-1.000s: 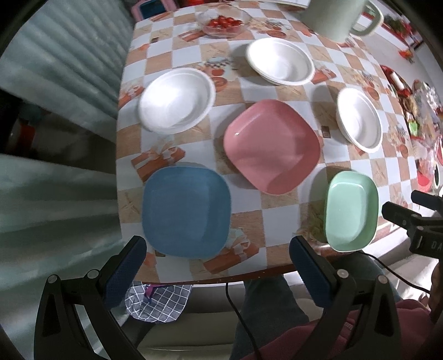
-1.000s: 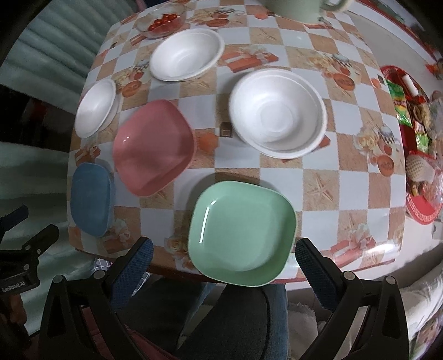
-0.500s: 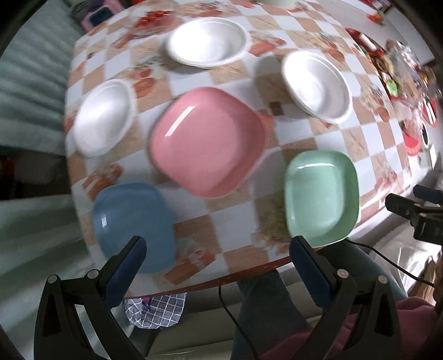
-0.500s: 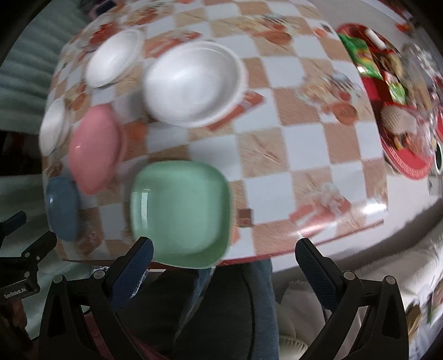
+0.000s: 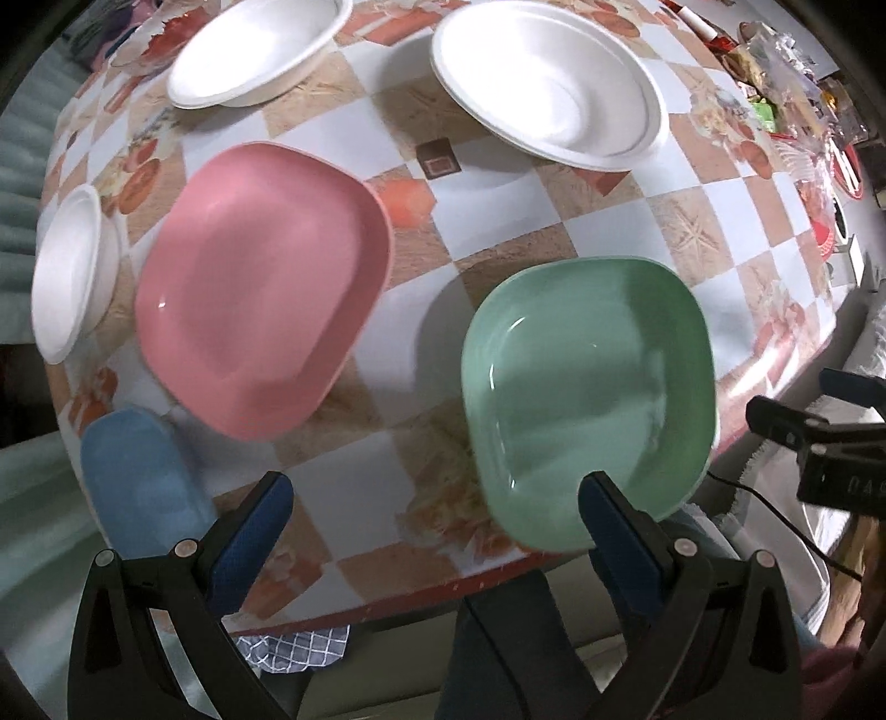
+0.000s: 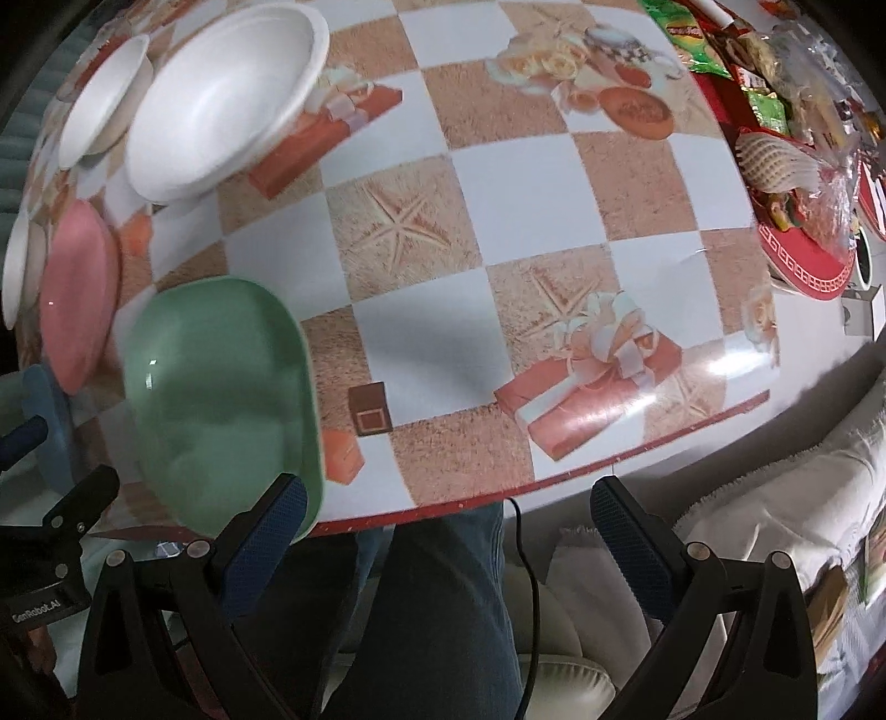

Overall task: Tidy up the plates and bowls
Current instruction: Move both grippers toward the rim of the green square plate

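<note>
A green plate (image 5: 587, 387) (image 6: 221, 399) lies at the table's near edge, with a pink plate (image 5: 260, 288) (image 6: 77, 293) left of it and a blue plate (image 5: 138, 482) (image 6: 52, 421) at the near left corner. Three white bowls sit behind them: one far right (image 5: 548, 83) (image 6: 221, 99), one far middle (image 5: 255, 50) (image 6: 105, 99), one at the left edge (image 5: 72, 271) (image 6: 16, 277). My left gripper (image 5: 437, 512) hangs open over the near edge, its right finger above the green plate's near rim. My right gripper (image 6: 448, 515) is open and empty, right of the green plate.
The checkered tablecloth (image 6: 498, 183) covers the table, its red edge (image 6: 609, 454) close below my fingers. A red tray with snack packets (image 6: 797, 166) sits at the far right. A person's jeans-clad legs (image 6: 443, 598) and a cable are under the table edge.
Both grippers have swung right and come closer to the table. The green plate now fills the left wrist view's right half and has slid to the left in the right wrist view.
</note>
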Available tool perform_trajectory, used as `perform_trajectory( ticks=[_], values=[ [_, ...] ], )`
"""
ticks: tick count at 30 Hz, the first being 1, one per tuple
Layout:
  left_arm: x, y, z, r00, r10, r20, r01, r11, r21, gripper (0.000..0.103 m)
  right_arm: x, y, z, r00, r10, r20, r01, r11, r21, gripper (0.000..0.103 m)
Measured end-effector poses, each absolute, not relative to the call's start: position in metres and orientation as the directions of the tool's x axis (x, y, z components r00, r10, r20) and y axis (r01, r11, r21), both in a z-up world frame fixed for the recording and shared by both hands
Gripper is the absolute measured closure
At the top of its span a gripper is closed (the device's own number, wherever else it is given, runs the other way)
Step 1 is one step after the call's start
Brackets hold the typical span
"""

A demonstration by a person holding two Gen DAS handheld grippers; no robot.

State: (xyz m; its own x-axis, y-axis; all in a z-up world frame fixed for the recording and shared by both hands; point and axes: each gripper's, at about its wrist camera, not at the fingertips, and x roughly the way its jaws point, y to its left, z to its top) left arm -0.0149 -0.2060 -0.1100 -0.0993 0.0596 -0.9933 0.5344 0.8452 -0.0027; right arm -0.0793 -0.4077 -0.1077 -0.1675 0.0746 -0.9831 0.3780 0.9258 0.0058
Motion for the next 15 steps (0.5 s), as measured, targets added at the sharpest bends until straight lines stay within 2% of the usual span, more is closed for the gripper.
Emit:
perform_trajectory(
  ticks=[11,15],
  values=[
    [-0.02,-0.218,-0.146,-0.08,0.057,-0.995,0.5,0.866,0.009,0.0,-0.059,-0.415,-0.143,-0.155,0.068,-0.985,0.355,0.935,0.009,0.0],
    [-0.013,-0.222,-0.156,-0.083,0.056,-0.995,0.486,0.874,0.009,0.001,-0.048,-0.409,-0.141,-0.141,0.07,-0.988,0.336,0.942,0.019,0.0]
  ],
)
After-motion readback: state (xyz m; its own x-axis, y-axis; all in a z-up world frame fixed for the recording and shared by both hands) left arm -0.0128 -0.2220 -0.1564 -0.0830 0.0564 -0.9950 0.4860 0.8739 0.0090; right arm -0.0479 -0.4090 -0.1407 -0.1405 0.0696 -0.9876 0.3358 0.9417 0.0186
